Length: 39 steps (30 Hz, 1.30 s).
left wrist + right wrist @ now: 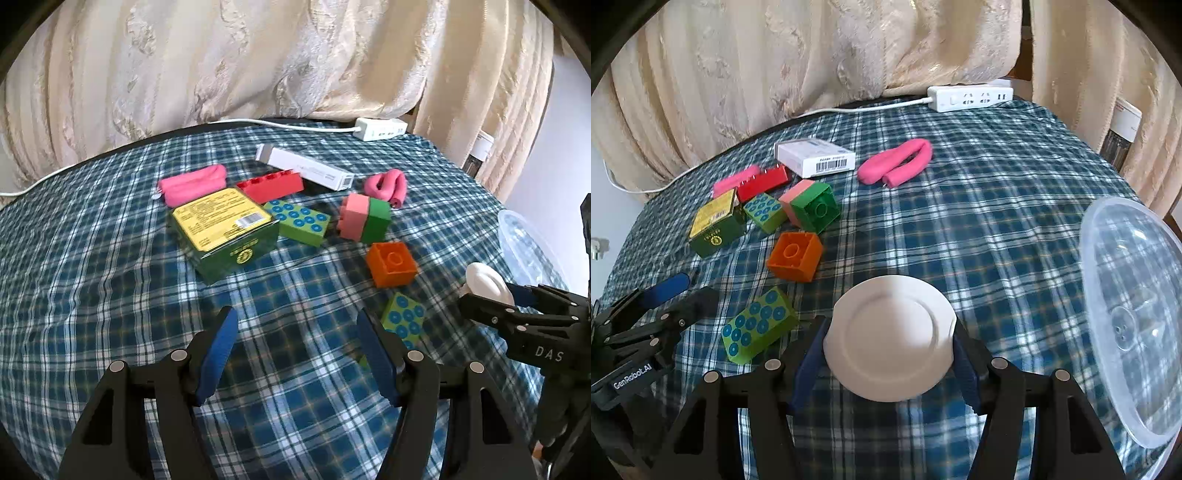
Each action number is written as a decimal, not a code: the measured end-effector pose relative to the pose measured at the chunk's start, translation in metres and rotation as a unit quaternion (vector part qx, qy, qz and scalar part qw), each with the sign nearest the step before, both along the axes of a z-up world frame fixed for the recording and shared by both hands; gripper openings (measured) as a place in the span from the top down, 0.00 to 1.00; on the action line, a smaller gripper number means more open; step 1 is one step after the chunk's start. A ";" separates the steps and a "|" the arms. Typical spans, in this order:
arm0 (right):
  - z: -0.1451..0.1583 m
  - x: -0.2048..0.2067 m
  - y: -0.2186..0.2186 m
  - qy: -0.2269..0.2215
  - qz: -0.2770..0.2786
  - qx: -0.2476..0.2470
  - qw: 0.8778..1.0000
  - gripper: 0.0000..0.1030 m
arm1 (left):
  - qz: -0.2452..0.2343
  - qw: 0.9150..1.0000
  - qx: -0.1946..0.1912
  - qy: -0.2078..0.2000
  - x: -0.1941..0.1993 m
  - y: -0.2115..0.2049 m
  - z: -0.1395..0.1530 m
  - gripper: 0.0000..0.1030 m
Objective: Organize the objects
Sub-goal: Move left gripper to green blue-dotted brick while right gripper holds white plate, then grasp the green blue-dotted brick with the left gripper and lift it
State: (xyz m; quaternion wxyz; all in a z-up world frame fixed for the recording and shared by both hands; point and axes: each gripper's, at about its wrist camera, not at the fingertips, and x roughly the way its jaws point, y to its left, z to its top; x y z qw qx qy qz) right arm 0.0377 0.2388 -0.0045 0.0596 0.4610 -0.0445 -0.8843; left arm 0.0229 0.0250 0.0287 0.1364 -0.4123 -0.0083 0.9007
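While the right gripper's fingers apparently clamp a white plate, the left gripper's gape empty, blocks ahead unsorted.

1. My right gripper carries the letters "DAS" on its black body.
2. My left gripper wears a label reading "GenRobot.AI".
3. Print on the white box and green box is too small to read.

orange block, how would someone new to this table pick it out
On the blue plaid tablecloth, look left of centre at the cluster of toy blocks. The orange block sits at its near edge, beyond the small white plate. It is the only orange piece, plain-sided, its single round stud facing the camera.
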 end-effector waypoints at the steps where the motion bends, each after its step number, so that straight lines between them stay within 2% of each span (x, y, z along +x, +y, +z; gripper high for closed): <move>1: 0.001 0.001 0.001 0.003 -0.001 0.000 1.000 0.36 | -0.005 1.000 -0.001 0.000 0.000 0.003 0.001 0.34; 3: 0.004 0.003 0.004 0.008 -0.003 -0.002 1.000 0.36 | -0.017 1.000 -0.008 0.001 0.003 0.009 0.002 0.35; 7: 0.008 0.008 0.009 0.017 -0.005 -0.011 1.000 0.36 | -0.048 0.999 -0.024 -0.004 0.006 0.026 0.000 0.48; 18: 0.020 0.021 0.032 0.046 -0.017 -0.038 0.998 0.36 | -0.088 0.995 -0.048 -0.012 0.008 0.061 -0.006 0.50; 22: 0.024 0.025 0.041 0.055 -0.024 -0.047 0.997 0.36 | -0.098 0.993 -0.054 -0.023 0.008 0.069 -0.011 0.59; 26: 0.027 0.029 0.054 0.064 -0.029 -0.055 0.996 0.36 | -0.096 0.993 -0.060 -0.023 0.008 0.073 -0.015 0.63; 30: 0.030 0.034 0.067 0.075 -0.035 -0.061 0.995 0.36 | -0.092 0.994 -0.061 -0.024 0.007 0.074 -0.015 0.70; 39: 0.036 0.046 0.107 0.094 -0.072 -0.074 0.990 0.36 | -0.081 0.995 -0.057 -0.024 0.010 0.081 -0.007 0.70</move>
